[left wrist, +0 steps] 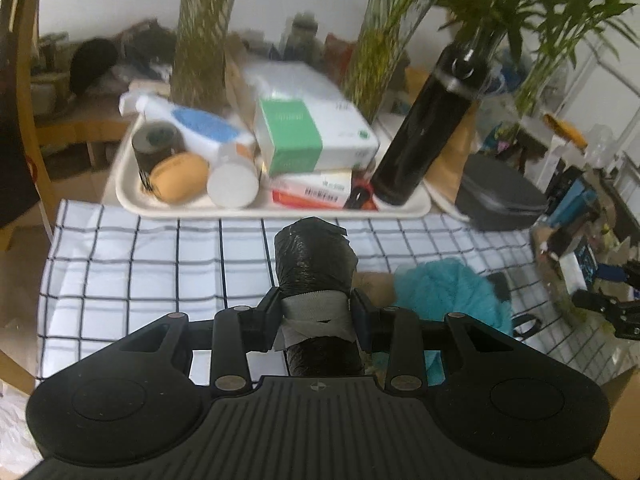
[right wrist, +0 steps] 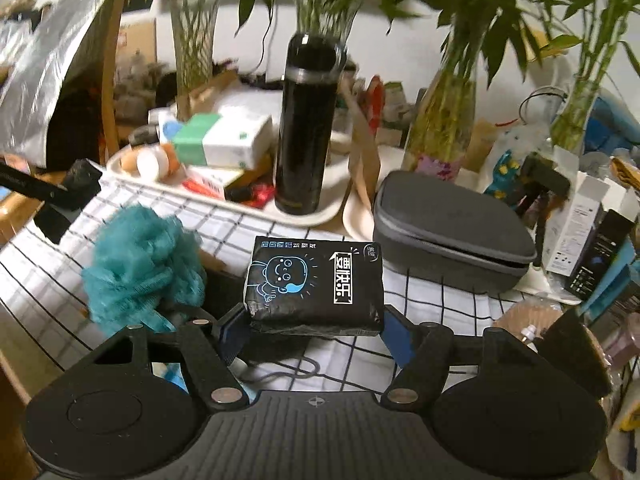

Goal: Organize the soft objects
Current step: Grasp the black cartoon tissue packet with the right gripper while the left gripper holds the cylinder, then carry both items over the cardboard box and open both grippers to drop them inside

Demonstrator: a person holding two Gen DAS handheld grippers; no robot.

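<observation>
My left gripper [left wrist: 316,312] is shut on a roll of black plastic bags [left wrist: 314,260] with a grey paper band, held above the checked cloth [left wrist: 140,264]. A teal mesh bath pouf [left wrist: 452,292] lies on the cloth just right of it, and shows in the right wrist view [right wrist: 140,264] at the left. My right gripper [right wrist: 314,328] is shut on a black tissue pack [right wrist: 316,284] with blue cartoon print and white characters, held above the cloth [right wrist: 440,304].
A cream tray [left wrist: 132,200] behind the cloth holds boxes, bottles, a tape roll and a tall black flask [left wrist: 428,128]. A grey zip case [right wrist: 452,232] sits right of the tray. Vases of bamboo stand behind. Clutter crowds the right edge.
</observation>
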